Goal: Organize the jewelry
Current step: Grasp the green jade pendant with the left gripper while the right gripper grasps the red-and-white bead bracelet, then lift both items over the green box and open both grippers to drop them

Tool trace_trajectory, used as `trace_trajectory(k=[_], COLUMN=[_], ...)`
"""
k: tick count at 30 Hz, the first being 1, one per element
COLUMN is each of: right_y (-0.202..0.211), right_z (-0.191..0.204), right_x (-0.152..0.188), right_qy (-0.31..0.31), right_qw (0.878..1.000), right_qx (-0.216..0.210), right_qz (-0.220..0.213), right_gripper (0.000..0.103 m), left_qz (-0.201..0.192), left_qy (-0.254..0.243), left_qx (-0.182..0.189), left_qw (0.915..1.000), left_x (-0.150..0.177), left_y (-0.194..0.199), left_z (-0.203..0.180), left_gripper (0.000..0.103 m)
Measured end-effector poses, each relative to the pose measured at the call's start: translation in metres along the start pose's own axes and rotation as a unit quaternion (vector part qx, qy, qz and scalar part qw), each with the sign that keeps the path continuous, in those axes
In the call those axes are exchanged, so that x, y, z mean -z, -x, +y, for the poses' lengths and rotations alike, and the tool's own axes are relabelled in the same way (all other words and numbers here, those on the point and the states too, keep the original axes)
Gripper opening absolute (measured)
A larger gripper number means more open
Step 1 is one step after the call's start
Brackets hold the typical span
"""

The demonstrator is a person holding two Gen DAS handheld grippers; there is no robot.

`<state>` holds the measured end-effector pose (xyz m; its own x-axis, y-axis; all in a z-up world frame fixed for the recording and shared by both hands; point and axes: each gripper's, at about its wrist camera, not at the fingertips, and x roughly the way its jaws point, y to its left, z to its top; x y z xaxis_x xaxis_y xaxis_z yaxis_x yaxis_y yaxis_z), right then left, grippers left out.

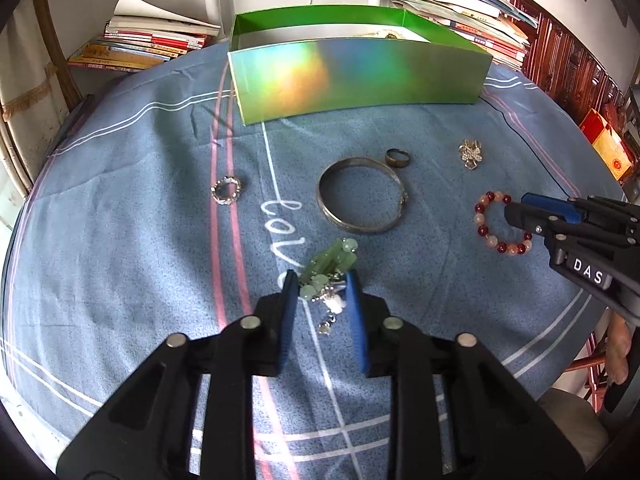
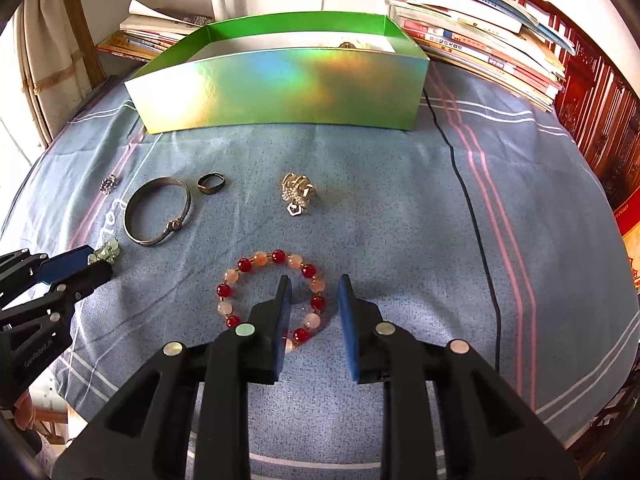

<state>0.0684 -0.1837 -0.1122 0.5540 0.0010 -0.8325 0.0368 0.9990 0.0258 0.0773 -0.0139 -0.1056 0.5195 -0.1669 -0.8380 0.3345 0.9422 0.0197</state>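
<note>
**Both tongs at jewelry, cloth-covered table**

Left gripper (image 1: 322,280): jaws part open around the green bead piece (image 1: 334,260); whether the pads press on it cannot be told. Right gripper (image 2: 314,286): jaws apart, straddling the near-right arc of the red bead bracelet (image 2: 272,296), pads clear of the beads. Bangle (image 1: 362,194), ring (image 1: 396,158) and brooch (image 1: 472,154) lie loose before the green box (image 1: 360,76).

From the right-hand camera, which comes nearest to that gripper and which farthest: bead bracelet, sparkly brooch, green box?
1. Bead bracelet: at the right gripper's fingertips.
2. Sparkly brooch: mid-cloth, beyond the bracelet.
3. Green box: at the far edge.
</note>
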Motion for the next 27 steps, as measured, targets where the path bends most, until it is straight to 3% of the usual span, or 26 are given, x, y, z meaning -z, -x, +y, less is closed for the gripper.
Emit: trace_trajectory(k=[3,5,13,15,17,27], right_y=[-0.001,-0.001,0.0,0.0,0.0,0.001], right_z=[0.002,0.003,0.004,0.005,0.005,0.012], right_x=[0.0,0.0,-0.001,-0.001,-0.001,0.001], right_qy=[-0.004,-0.006,-0.009,-0.007,-0.01,-0.013], right_qw=[1.0,1.0,1.0,1.0,1.0,0.999], right_qx=[0.003,0.004,0.013,0.009,0.006,0.038], right_qz=[-0.003,-0.003,-0.004,-0.002,-0.001,-0.013], right_gripper=[0.018,0.008,0.008,0.012,0.022,0.022], left_qz=[-0.007,-0.01,-0.01,-0.012,-0.012,-0.016], left_qy=[0.0,-0.001,0.014,0.011,0.012,0.027], left_qx=[-0.012,-0.017,-0.021,-0.026,-0.028,-0.028], left_qw=[0.9999,0.9998,0.9996,0.9995,0.9995,0.9991], left_x=[0.0,-0.001,-0.003,-0.003,-0.003,-0.006], left_y=[-0.001,-0.001,-0.002,-0.002,-0.002,-0.005], left_z=[-0.002,-0.003,0.002,0.001,0.001,0.003], left_gripper=[0.023,0.023,0.024,0.025,0.028,0.03])
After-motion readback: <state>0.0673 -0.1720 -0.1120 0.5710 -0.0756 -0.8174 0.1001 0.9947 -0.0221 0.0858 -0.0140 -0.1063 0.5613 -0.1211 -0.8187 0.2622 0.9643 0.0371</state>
